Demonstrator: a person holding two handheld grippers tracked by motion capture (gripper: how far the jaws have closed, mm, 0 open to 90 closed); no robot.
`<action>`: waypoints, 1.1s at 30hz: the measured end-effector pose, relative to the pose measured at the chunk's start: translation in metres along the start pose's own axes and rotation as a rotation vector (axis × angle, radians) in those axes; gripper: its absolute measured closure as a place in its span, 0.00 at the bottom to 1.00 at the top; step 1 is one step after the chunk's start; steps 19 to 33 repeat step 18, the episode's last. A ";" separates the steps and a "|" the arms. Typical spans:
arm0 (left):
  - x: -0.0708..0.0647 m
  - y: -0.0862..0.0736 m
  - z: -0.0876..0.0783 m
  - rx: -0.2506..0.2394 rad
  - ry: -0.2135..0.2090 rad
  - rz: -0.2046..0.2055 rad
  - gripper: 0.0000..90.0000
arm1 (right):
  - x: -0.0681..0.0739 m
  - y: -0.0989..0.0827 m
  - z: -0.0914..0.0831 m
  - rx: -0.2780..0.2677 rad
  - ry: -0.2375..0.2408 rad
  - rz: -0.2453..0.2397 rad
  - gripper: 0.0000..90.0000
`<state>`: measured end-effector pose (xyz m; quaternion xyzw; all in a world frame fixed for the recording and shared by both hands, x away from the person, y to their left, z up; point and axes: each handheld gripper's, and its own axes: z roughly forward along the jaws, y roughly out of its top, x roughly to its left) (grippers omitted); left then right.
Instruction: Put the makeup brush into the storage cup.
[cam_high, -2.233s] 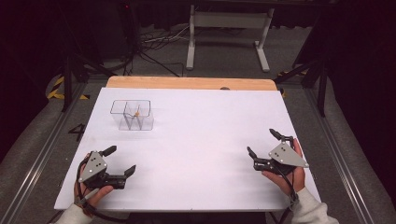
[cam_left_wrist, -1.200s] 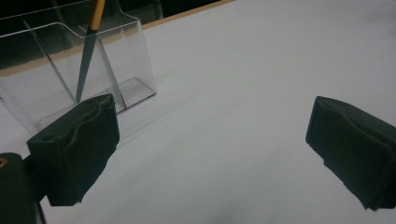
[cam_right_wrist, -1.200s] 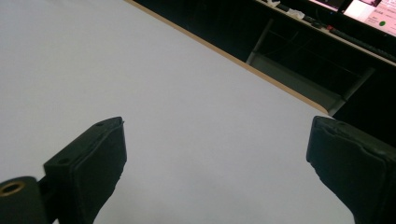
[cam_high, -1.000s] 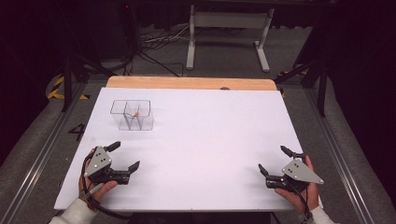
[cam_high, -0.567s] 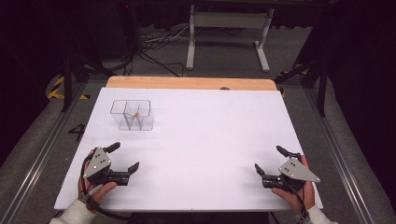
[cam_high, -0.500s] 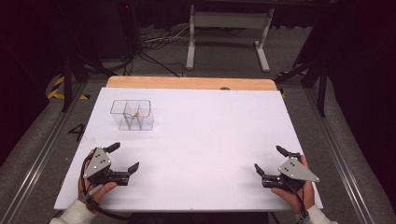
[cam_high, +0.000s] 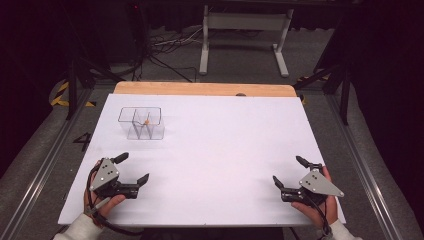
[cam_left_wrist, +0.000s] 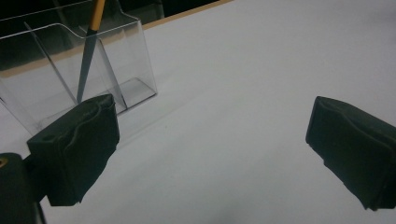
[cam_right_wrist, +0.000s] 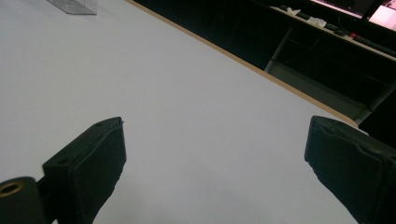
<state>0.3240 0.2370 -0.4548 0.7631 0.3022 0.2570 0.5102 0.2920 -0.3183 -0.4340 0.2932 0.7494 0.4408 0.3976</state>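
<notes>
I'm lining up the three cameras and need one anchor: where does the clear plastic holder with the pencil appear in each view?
High view: the clear holder stands upper left on the white table, ahead of the left gripper.
Left gripper view: upper left, pencil leaning inside, behind the left jaw.
Right gripper view: just its base at the top edge, left.
Shared landmark: the table's wooden far edge.

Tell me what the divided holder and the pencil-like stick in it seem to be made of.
The holder looks like clear, glossy acrylic or similar plastic: the table and its own dividers show straight through the walls, and the edges catch light. The stick looks like a painted wooden pencil, grey-blue body with an orange upper part, though plastic can't be ruled out.
</notes>
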 end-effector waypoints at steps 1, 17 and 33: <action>0.000 0.000 0.000 0.000 0.000 0.000 0.04 | -0.001 0.000 -0.001 -0.012 -0.002 0.008 0.06; 0.001 0.001 0.002 -0.003 0.000 -0.010 0.04 | -0.006 -0.001 -0.003 -0.028 -0.009 0.056 0.06; 0.002 0.001 0.002 -0.002 0.002 -0.007 0.04 | -0.006 -0.001 -0.002 -0.028 -0.009 0.055 0.06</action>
